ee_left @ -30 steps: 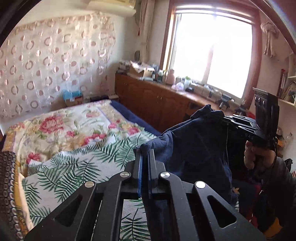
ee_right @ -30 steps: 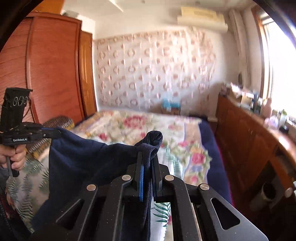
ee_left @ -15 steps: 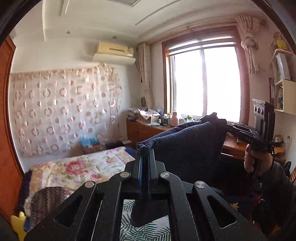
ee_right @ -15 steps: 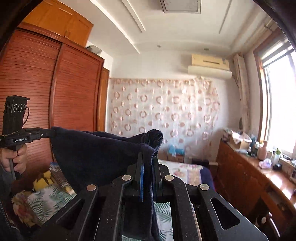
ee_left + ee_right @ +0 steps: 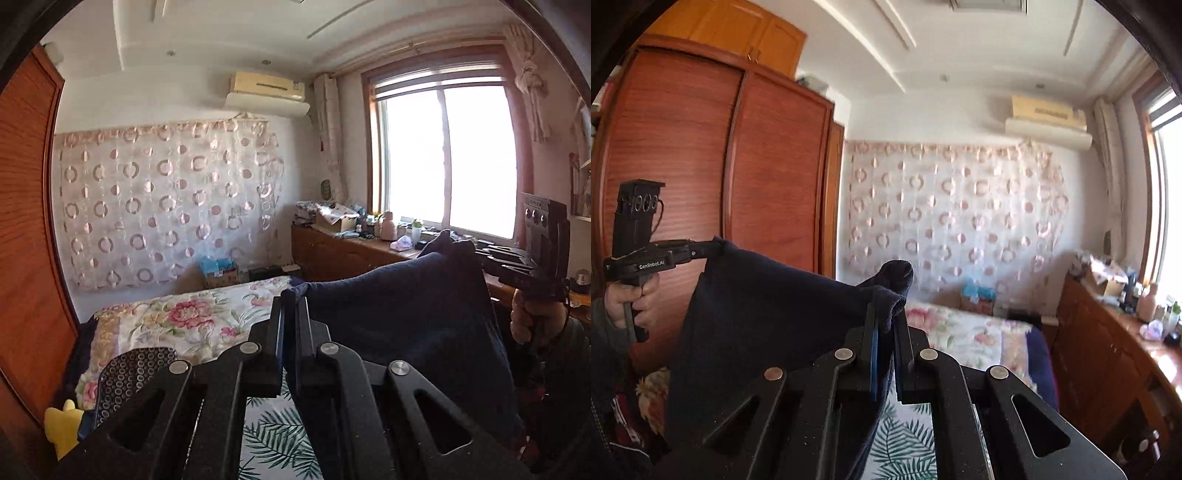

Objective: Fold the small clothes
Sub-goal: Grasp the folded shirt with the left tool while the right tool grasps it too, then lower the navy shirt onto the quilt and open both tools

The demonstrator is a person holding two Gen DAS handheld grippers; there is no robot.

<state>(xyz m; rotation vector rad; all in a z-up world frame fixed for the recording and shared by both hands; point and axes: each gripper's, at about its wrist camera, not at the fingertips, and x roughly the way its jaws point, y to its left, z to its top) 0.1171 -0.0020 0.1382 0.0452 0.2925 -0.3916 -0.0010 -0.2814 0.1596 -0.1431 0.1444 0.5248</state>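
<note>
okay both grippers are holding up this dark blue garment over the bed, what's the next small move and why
Probably lower both hands together toward the bed so the navy garment can be laid out flat. The left gripper and right gripper are each shut on a top corner, and the cloth hangs stretched between them in the air, above the leaf-print sheet, with no fold made yet.

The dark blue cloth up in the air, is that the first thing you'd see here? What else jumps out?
Yes: the navy garment hangs stretched in mid-air above the flowery bed, pinched at one top corner by the left gripper and at the other by the right gripper. Behind it, a bright window glows on the right, and a tall reddish wardrobe fills the left.
</note>
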